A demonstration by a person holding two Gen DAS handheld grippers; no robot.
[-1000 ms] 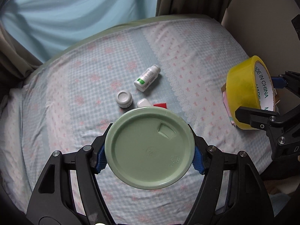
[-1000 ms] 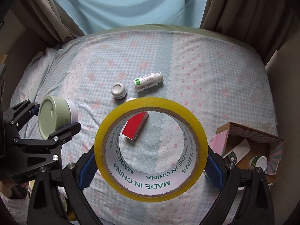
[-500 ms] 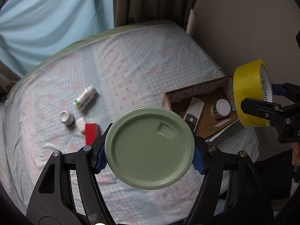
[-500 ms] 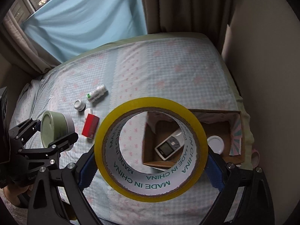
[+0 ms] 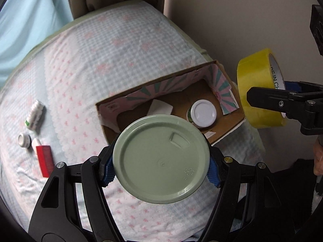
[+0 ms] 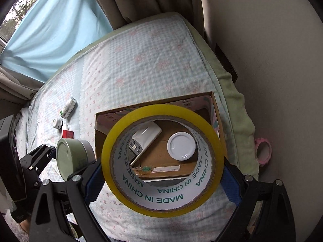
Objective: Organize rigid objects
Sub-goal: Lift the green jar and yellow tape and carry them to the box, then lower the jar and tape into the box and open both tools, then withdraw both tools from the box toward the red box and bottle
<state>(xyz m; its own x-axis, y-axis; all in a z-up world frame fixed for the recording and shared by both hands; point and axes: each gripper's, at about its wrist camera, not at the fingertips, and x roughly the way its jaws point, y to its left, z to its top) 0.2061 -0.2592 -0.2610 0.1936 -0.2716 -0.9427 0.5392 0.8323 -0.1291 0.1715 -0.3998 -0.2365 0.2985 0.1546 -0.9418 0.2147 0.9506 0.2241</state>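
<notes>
My left gripper (image 5: 160, 170) is shut on a green-lidded round container (image 5: 161, 159), held above the bed just in front of an open cardboard box (image 5: 234, 121). The container also shows in the right wrist view (image 6: 69, 157). My right gripper (image 6: 162, 178) is shut on a yellow tape roll (image 6: 161, 207), held over the box (image 6: 217, 119); the roll also shows in the left wrist view (image 5: 256, 88). In the box lie a white-lidded jar (image 5: 202, 113) and a white remote-like device (image 6: 146, 137).
On the bed's left lie a white pill bottle (image 5: 34, 114), a small white jar (image 5: 24, 140), a red box (image 5: 44, 160) and a small white piece (image 5: 36, 142). A wall stands right of the bed. A pink ring (image 6: 262, 151) lies below the bed edge.
Both grippers have swung right, from over the small items toward the cardboard box, each keeping its load. The box now lies closer and more central under the tape roll.
</notes>
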